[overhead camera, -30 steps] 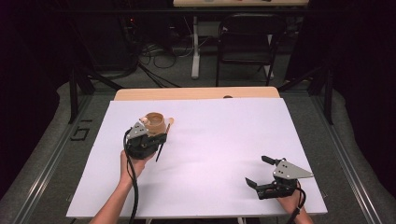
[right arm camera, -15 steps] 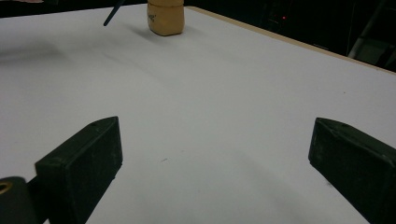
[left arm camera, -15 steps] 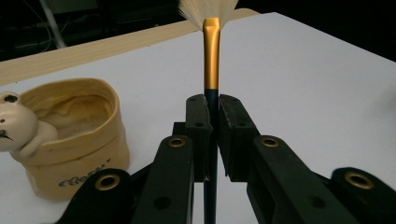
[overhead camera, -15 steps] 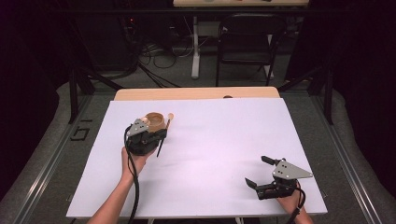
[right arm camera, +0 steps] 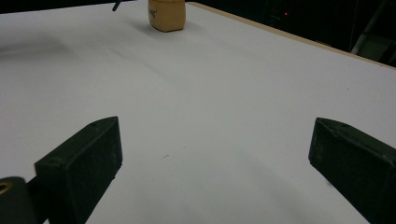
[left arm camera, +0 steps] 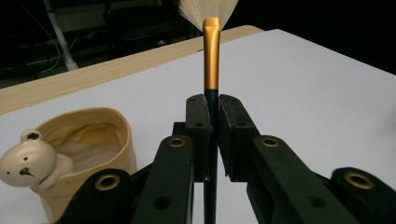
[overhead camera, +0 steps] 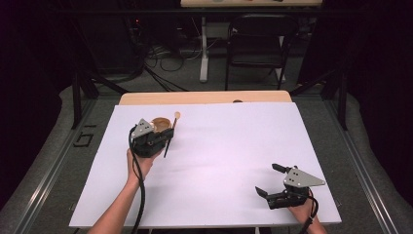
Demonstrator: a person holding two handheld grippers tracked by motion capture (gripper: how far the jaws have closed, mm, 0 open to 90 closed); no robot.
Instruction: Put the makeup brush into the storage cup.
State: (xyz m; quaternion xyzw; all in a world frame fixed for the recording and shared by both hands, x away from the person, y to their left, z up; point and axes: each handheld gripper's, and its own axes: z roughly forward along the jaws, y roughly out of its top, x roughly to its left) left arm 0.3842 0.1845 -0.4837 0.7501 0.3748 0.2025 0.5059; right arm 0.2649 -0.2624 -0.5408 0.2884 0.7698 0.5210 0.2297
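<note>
My left gripper (overhead camera: 163,135) (left arm camera: 211,107) is shut on a paintbrush (left arm camera: 211,70) with a dark blue handle, a gold ferrule and pale bristles; the brush (overhead camera: 171,128) points away from me with its bristle end up. A tan ceramic cup with a small bear figure (left arm camera: 79,149) (overhead camera: 159,123) stands on the white table just left of the brush. That cup (right arm camera: 166,14) also appears far off in the right gripper view. My right gripper (overhead camera: 269,179) (right arm camera: 210,158) rests open near the table's front right corner, with nothing between its jaws.
The white sheet (overhead camera: 234,146) covers a wooden tabletop whose bare strip (overhead camera: 204,97) runs along the far edge. Beyond the table stand a chair (overhead camera: 255,44), a desk leg and cables on the dark floor.
My left gripper has moved forward and slightly left with the brush, closer to the bear cup. The right gripper has stayed where it was.
</note>
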